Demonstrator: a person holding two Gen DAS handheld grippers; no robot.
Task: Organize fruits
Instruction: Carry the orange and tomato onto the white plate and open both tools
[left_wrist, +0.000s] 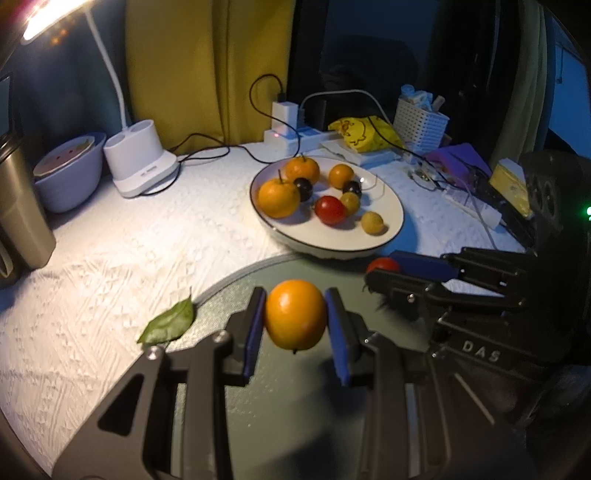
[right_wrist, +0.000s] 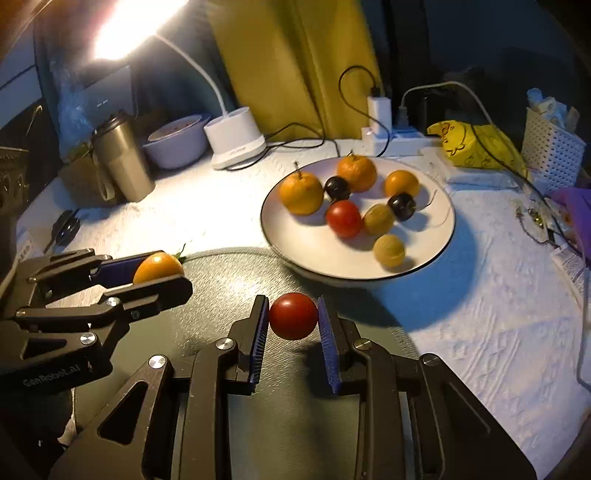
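Two black hand-held grippers with blue ribbed pads hovered side by side over a dark, round, frosted glass tray (right_wrist: 236, 280) on a table covered in a white textured cloth (right_wrist: 480, 332). The left gripper (left_wrist: 295, 317) was clamped on a small round orange citrus fruit (left_wrist: 295, 314), one pad pressed to each side, the fruit held clear above the tray. The right gripper (right_wrist: 293, 317) was closed narrowly on a small red cherry tomato (right_wrist: 293, 315), held the same way between its pads. From the left wrist view the right gripper (left_wrist: 384, 271) reached in from the right with the tomato (left_wrist: 384, 264) at its tip; from the right wrist view the left gripper (right_wrist: 162, 271) came in from the left with the orange fruit (right_wrist: 159, 267). Just beyond the tray, touching its far edge, sat a shallow white ceramic plate with a thin dark rim (right_wrist: 436, 236). It held three more orange citrus fruits, two dark purple round fruits, a red tomato and two small yellow-green fruits. A single green leaf (left_wrist: 168, 323) lay on the cloth at the tray's left edge. Farther back a white desk lamp (left_wrist: 140, 162) shone brightly, beside a pale lilac bowl (left_wrist: 70, 177) and a metal tumbler (right_wrist: 122, 158). A white power strip (left_wrist: 291, 134), a yellow patterned bag (left_wrist: 365, 134) and a white woven basket (left_wrist: 421, 127) stood behind the plate.
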